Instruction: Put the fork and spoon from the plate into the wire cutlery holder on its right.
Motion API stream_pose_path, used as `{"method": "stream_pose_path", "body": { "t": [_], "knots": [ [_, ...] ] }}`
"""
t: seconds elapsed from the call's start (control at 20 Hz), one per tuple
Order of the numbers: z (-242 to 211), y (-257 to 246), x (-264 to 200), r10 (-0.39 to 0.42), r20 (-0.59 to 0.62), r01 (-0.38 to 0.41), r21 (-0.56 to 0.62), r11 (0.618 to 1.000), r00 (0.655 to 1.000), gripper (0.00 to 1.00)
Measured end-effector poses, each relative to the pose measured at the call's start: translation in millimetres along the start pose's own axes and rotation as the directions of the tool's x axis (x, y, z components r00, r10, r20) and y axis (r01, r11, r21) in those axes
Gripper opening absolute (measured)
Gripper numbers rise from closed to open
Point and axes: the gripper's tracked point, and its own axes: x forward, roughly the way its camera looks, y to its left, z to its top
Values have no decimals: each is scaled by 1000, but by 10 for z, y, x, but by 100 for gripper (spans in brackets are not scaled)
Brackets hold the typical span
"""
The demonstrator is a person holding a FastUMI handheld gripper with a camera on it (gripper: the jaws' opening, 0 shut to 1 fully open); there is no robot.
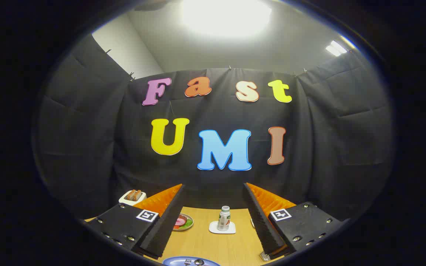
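Between the two spread fingers of the gripper (215, 221), which stand wide apart and grasp nothing, lies a stretch of pale wooden table (205, 245). At the near end of that gap, low between the fingers, sits a blue plate (172, 261), only its far rim showing; on it rest the fork (188, 261), its silver tines pointing away, and just right of it the spoon (199, 262), its shiny bowl catching the light. Both pieces lie side by side on the plate, their handles cut off from sight. Just beside the right finger, at its near tip, a small bit of metal wirework (264, 255) peeks out on the table, likely the wire cutlery holder, though too little of it shows to be sure. Farther along the table, ahead of the fingers, a small bottle (224, 218) with a white cap stands upright on a white square coaster (222, 228). Left of it, partly hidden by the left finger, is a small plate of food (184, 222) with something pink and green on it. Beyond the left finger, at the far left of the table, a white toaster (132, 197) holds two slices of browned bread.
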Motion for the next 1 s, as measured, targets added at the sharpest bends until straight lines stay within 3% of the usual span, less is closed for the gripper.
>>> {"method": "stream_pose_path", "body": {
  "t": [0.6,1.0],
  "knots": [
    [-334,-8,-33,50,-86,-54,-49,997,995,94],
    [-842,71,-154,78,-213,-99,-86,991,974,94]
  ]
}}
